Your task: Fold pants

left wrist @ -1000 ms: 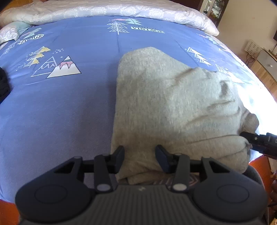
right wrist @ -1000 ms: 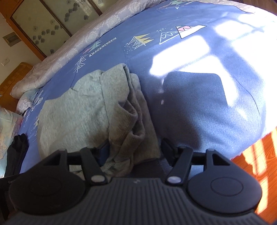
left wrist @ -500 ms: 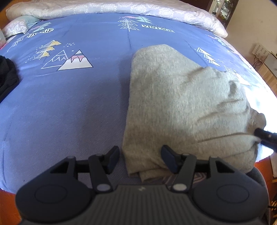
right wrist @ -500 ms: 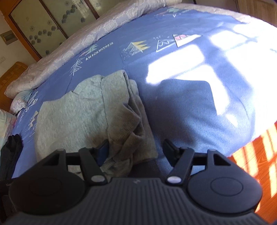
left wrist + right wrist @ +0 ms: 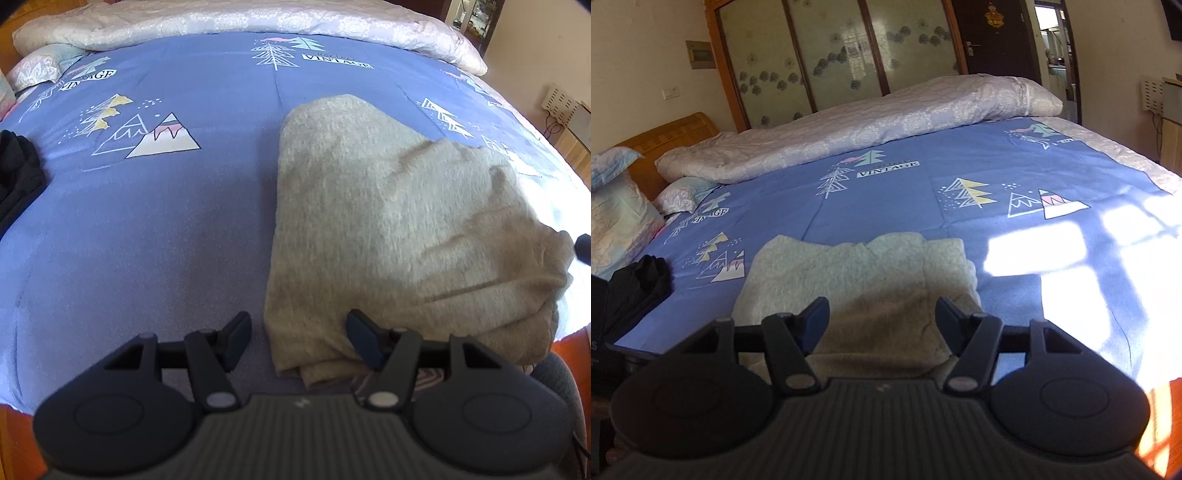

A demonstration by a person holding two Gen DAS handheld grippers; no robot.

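Risk lies mainly in the bundle's near edge: the folded grey pants point(image 5: 388, 229) sit close to the bed's front edge, just ahead of both tongs, and a careless brush could drag the loose layers off the blue bedspread point(image 5: 147, 229) toward the floor. The left gripper point(image 5: 297, 341) is spread, its jaws having just been opening; the bundle's near left corner lies between them, the right finger resting on the fabric, nothing pinched. A snag on that finger could undo the fold if the tong is pulled back. The right gripper point(image 5: 882, 321) hangs above the bundle, its jaws spread though lately narrowed, with cloth seen below the gap and nothing pressed. The rumpled right side of the pants, ahead and right of the left tong, looks liable to slump.

Open bedspread is available ahead and to the left of both tongs. A dark garment point(image 5: 16, 177) lies far left, well apart. A rolled quilt point(image 5: 868, 122) bounds the far side.
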